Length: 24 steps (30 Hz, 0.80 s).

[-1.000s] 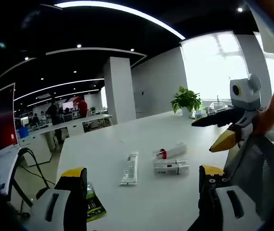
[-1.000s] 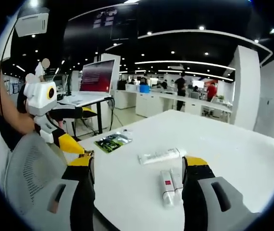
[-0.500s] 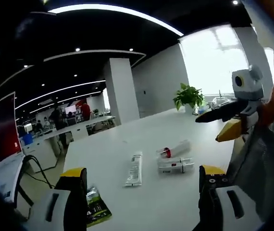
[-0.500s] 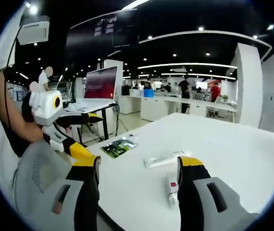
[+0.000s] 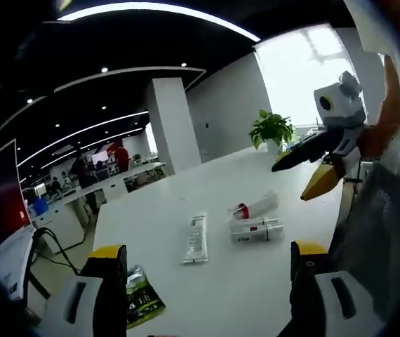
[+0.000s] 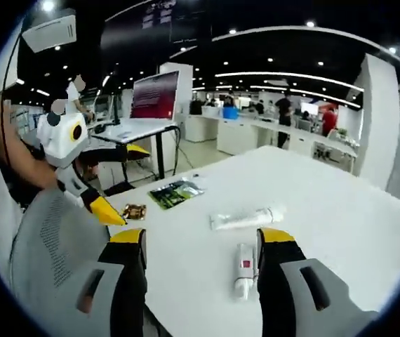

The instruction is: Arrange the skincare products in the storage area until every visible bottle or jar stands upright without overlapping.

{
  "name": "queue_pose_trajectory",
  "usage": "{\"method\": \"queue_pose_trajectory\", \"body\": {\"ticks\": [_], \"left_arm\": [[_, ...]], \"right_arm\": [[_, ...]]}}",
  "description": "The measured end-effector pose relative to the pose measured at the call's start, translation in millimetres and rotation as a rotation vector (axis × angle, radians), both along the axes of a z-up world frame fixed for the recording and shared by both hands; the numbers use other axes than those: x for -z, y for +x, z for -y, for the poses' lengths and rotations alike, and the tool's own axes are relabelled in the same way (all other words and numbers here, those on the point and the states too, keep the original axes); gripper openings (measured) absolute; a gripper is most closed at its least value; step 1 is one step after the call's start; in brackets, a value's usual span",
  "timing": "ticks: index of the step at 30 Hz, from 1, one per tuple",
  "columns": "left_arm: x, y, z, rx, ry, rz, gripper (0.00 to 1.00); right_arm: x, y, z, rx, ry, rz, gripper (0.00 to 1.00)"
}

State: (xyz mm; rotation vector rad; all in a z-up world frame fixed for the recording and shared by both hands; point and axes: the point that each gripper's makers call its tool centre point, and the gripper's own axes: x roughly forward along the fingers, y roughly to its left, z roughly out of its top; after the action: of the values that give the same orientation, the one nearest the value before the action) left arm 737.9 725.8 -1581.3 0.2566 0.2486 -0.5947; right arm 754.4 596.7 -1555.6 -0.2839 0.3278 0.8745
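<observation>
On the white table [image 5: 207, 288], in the left gripper view, 3 skincare items lie flat near the middle: a white tube [image 5: 196, 239], a bottle with a red cap [image 5: 255, 206] and a second white bottle [image 5: 254, 229] just in front of it, the 2 bottles side by side and perhaps touching. A green sachet [image 5: 139, 300] lies near the edge, close by the left jaw. The left gripper [image 5: 207, 281] hovers above the near edge, jaws wide apart with nothing between them, aimed toward the bottles. The right gripper [image 5: 312, 165] shows at the right, raised off the table, a person's arm behind it.

From the right gripper view, the same table carries the tube [image 6: 245, 218] lying across, a bottle [image 6: 243, 269] pointing toward the camera between the jaws but further on, and the sachet [image 6: 175, 192] with a small packet [image 6: 134, 210] near the edge. The right gripper [image 6: 200, 256] is held above the table, jaws spread and empty. The left gripper [image 6: 81, 172] hangs at the left, over a mesh chair [image 6: 42, 246].

My reading: nothing is upright yet, so the job is at the approach stage. The next move calls for lowering 1 gripper over a bottle, closing across its body, and tipping it onto its base clear of its neighbour.
</observation>
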Motion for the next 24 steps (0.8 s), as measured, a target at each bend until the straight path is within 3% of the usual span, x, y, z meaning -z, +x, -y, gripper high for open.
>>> {"method": "queue_pose_trajectory", "body": {"ticks": [4, 6, 8, 12, 18, 24], "left_arm": [[5.2, -1.6, -1.1, 0.013, 0.03, -0.006, 0.99], [9.7, -3.0, 1.3, 0.027, 0.044, -0.016, 0.99], [10.7, -3.1, 0.6, 0.028, 0.05, -0.016, 0.99], [9.7, 0.6, -7.7, -0.008, 0.043, -0.016, 0.99], [8.4, 1.8, -11.0, -0.021, 0.037, -0.007, 0.99], [8.0, 2.3, -12.1, -0.024, 0.039, 0.001, 0.99]], "right_arm": [[-1.2, 15.3, -1.2, -0.091, -0.036, -0.101, 0.53], [-9.3, 35.9, 1.5, -0.105, -0.078, -0.049, 0.55], [-11.9, 48.4, 2.4, -0.098, -0.089, -0.065, 0.59], [-27.0, 79.5, 0.9, -0.115, -0.124, -0.039, 0.63], [-29.5, 110.0, -0.6, -0.223, -0.302, 0.017, 0.72], [-21.9, 139.7, 7.2, -0.33, -0.478, 0.003, 0.73]]}}
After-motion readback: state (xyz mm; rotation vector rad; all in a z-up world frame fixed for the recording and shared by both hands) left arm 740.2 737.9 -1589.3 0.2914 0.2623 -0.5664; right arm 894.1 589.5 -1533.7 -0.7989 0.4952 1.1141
